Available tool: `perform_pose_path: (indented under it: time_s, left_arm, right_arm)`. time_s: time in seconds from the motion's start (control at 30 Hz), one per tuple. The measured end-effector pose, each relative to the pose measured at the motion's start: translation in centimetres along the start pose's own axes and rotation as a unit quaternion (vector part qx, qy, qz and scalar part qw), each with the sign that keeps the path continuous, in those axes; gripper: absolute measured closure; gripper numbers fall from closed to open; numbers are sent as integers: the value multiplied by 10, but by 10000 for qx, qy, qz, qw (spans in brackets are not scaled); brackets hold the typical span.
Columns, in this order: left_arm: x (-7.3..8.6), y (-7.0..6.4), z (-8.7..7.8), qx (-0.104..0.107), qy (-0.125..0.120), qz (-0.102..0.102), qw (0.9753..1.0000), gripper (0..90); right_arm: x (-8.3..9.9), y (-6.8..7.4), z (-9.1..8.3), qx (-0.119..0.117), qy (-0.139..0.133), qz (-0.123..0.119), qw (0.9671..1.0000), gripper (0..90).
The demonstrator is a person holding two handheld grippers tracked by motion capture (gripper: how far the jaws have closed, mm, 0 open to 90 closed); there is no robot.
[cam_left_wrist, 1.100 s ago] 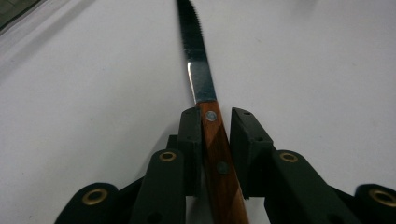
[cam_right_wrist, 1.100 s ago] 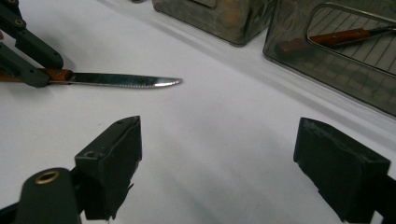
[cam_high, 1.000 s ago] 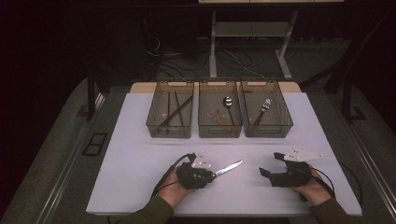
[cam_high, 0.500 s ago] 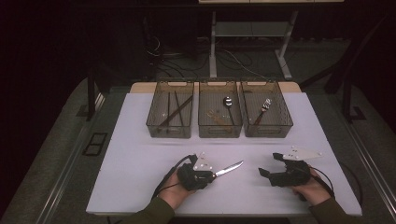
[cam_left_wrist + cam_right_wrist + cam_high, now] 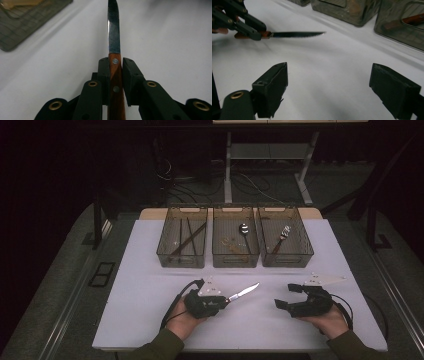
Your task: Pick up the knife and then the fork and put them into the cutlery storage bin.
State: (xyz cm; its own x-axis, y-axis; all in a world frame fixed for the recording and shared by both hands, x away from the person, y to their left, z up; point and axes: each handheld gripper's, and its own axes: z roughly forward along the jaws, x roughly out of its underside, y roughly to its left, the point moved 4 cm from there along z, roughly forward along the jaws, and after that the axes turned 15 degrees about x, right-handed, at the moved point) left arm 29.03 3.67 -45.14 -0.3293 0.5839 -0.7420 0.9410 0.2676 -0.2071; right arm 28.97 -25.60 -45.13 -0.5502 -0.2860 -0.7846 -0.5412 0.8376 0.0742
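Left gripper view: knife (image 5: 114, 50) blade bears no legible writing.

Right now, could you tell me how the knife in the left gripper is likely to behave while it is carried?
The knife looks stiff: its serrated blade juts straight past the left gripper. It is probably light, being slim. Clamped by its wooden handle between both fingers, it seems unlikely to slip, though the long blade could pivot.

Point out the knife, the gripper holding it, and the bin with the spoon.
knife (image 5: 114, 37): left gripper view, on the serrated blade.
left gripper (image 5: 116, 68): left gripper view, midway between its fingertips, at the wooden handle.
middle bin (image 5: 235, 261): high view, on its front wall.
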Motion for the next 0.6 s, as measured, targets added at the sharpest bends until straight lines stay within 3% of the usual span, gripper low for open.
perform_pose_path:
  time_s: [0.4,0.5,0.6]
  left_arm:
    - [-22,5,-7,-38,-501,90,9987,770]
    - [-26,5,-8,-53,-592,97,9982,770]
    - [-30,7,-9,-60,-676,111,9976,770]
  right_arm:
    - [-26,29,27,-365,-114,-160,9991,163]
    - [-33,34,32,-541,-139,-133,9983,228]
    - [-40,36,35,-697,-226,-38,9973,238]
